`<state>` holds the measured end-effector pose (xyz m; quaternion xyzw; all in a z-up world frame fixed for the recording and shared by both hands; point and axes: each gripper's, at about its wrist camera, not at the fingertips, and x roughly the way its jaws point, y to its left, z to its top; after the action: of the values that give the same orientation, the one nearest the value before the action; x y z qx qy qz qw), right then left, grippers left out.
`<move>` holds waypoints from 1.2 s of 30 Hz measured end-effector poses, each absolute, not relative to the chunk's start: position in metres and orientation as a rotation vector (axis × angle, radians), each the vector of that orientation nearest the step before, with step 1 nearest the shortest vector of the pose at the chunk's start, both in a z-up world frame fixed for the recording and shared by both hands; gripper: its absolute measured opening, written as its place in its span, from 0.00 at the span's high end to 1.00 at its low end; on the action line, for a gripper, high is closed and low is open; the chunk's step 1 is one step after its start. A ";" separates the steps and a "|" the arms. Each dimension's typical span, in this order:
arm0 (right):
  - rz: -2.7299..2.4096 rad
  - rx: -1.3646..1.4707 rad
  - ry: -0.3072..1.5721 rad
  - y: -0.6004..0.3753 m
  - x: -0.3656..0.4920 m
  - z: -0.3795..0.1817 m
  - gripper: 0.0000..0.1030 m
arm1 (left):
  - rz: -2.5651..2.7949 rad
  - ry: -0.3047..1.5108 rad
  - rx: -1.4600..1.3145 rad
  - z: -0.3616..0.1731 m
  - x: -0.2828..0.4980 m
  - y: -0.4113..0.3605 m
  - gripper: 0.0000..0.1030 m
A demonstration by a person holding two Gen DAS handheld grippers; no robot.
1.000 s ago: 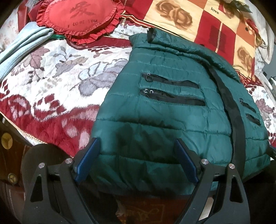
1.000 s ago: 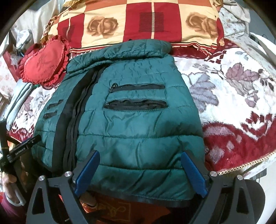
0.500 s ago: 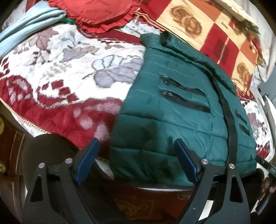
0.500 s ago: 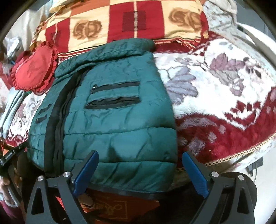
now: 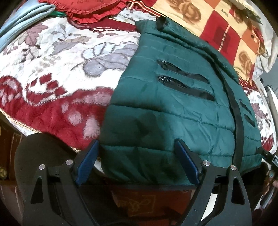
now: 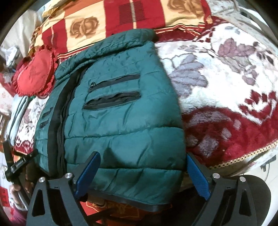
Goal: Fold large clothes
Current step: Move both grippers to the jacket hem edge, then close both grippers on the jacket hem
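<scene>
Left gripper [image 5: 137, 160] hangs at the near hem of the green padded jacket [image 5: 173, 104], blue pads spread wide either side of the jacket's left bottom corner, nothing pinched. Right gripper [image 6: 142, 173] mirrors it at the other bottom corner, fingers likewise apart and straddling the hem. Judgement: both tools are lined up on the two hem corners so the lower edge can be lifted together and carried toward the collar. Jacket lies front up, zip line [image 6: 55, 125] running down the middle, two zipped pockets [image 6: 113, 93] on each panel, hem drooping slightly over the near edge of the bed; sleeves are not visible, probably tucked under, though neither view confirms it. Bed surface is a plush red and white floral blanket [image 5: 57, 73], soft, likely to drag on the fabric. Farther back: a red frilled heart cushion [image 6: 34, 73], folded pale blue cloth [image 5: 20, 19], then a red and cream rose-patterned quilt [image 6: 139, 13] behind the collar.
</scene>
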<state>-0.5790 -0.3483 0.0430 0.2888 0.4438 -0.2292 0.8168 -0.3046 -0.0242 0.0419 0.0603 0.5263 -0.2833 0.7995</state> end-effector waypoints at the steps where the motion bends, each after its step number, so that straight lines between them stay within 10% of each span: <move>1: -0.486 0.601 0.953 -0.347 -0.577 0.044 0.28 | -0.606 1.128 0.135 0.042 -0.305 -0.025 0.14; 17: -0.426 0.572 0.975 -0.344 -0.565 0.040 0.32 | -0.600 1.148 0.126 0.036 -0.301 -0.025 0.14; 24: -0.429 0.522 0.958 -0.341 -0.566 0.047 0.59 | -0.599 1.156 0.118 0.033 -0.301 -0.026 0.14; 36: -0.328 0.608 0.942 -0.345 -0.559 0.042 0.59 | -0.646 1.196 0.070 0.033 -0.296 -0.021 0.28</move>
<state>-0.5590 -0.3453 0.0423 0.2870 0.4449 -0.1549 0.8341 -0.2961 -0.0211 0.0330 0.0322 0.5529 -0.2987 0.7772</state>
